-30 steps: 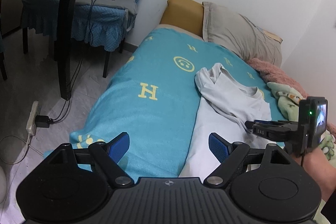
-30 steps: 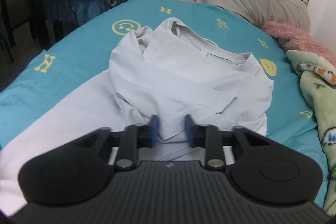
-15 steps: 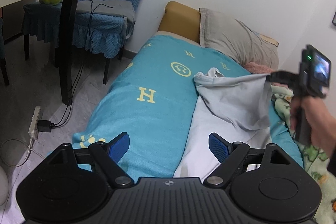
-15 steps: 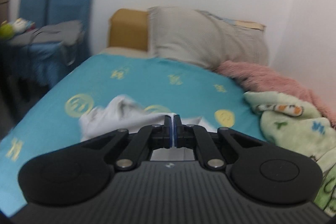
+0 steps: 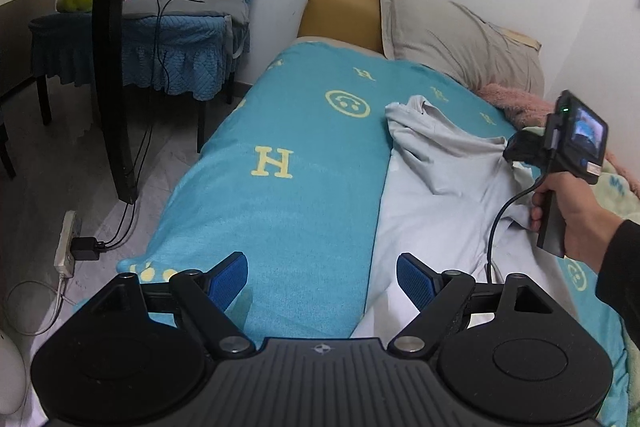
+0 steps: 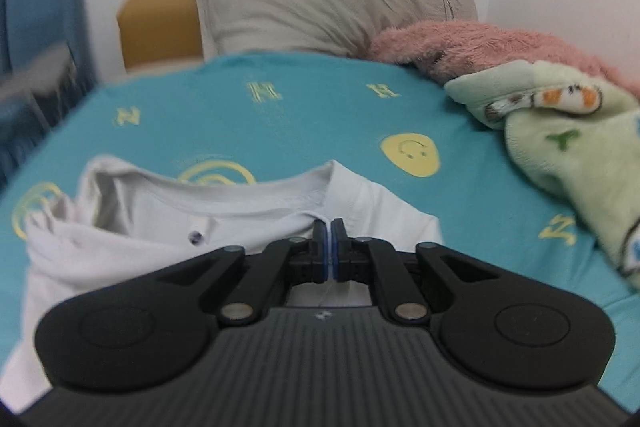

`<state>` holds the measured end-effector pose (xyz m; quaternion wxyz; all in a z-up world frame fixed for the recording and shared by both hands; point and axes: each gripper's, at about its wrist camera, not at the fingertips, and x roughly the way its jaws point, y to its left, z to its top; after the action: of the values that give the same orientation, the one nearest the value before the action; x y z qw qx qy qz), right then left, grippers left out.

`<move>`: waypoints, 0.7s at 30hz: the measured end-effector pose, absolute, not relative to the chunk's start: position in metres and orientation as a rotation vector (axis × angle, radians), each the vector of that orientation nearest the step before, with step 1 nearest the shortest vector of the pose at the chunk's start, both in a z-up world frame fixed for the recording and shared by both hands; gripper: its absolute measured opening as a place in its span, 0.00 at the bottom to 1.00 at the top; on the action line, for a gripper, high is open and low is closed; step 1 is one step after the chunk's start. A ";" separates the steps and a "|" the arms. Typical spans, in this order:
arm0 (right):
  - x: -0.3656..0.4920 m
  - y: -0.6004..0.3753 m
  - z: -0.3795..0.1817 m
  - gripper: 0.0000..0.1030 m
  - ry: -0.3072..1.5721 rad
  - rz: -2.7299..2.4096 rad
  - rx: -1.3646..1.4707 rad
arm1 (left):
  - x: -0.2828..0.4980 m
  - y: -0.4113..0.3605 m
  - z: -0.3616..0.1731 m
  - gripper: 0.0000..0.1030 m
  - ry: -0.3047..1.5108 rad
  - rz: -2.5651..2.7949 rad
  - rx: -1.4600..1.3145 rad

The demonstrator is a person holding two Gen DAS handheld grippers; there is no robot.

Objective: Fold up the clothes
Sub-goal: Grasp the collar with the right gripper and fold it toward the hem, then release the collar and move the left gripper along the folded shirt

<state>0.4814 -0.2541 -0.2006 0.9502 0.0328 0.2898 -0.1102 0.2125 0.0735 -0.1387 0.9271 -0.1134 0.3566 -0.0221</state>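
Now my right gripper [image 6: 331, 245] is clamped on a fold of the pale grey shirt [image 5: 440, 163] lying on the teal blanket [image 5: 280, 163], while my left gripper [image 5: 322, 279] hovers spread wide, holding nothing.

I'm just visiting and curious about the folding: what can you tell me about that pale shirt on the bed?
The shirt is a pale grey-white T-shirt of thin, soft-looking fabric with a ribbed round collar. It lies crumpled and partly spread on the teal blanket, collar toward the pillow. The right gripper is shut on a fold near the collar, pulling the cloth into a raised ridge. The left gripper is open above the shirt's near edge, not touching it.
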 end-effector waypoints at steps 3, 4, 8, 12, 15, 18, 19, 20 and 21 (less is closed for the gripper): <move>0.471 -0.257 -0.194 0.08 0.565 -0.210 0.143 | 0.213 0.072 -0.140 0.81 0.731 -0.046 -0.227; 0.467 -0.257 -0.190 0.09 0.572 -0.210 0.166 | 0.212 0.072 -0.140 0.81 0.729 -0.048 -0.225; 0.437 -0.251 -0.159 0.72 0.566 -0.192 0.194 | 0.202 0.067 -0.135 0.81 0.712 -0.066 -0.220; 0.381 -0.237 -0.118 0.76 0.518 -0.159 0.166 | 0.189 0.061 -0.130 0.81 0.703 -0.088 -0.219; 0.327 -0.230 -0.088 0.76 0.506 -0.124 0.199 | 0.183 0.060 -0.124 0.81 0.692 -0.102 -0.224; 0.263 -0.222 -0.065 0.76 0.502 -0.109 0.250 | 0.173 0.063 -0.113 0.81 0.654 -0.089 -0.213; 0.240 -0.220 -0.059 0.76 0.505 -0.102 0.266 | 0.170 0.064 -0.109 0.81 0.646 -0.089 -0.213; 0.217 -0.218 -0.054 0.76 0.503 -0.095 0.282 | 0.166 0.065 -0.106 0.81 0.639 -0.088 -0.212; 0.196 -0.215 -0.051 0.76 0.509 -0.085 0.295 | 0.162 0.066 -0.103 0.81 0.635 -0.090 -0.211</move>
<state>0.1960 -0.2153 -0.0508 0.9562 0.1453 0.2508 -0.0420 0.1620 0.0656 -0.1028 0.9435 -0.1037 0.3114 -0.0443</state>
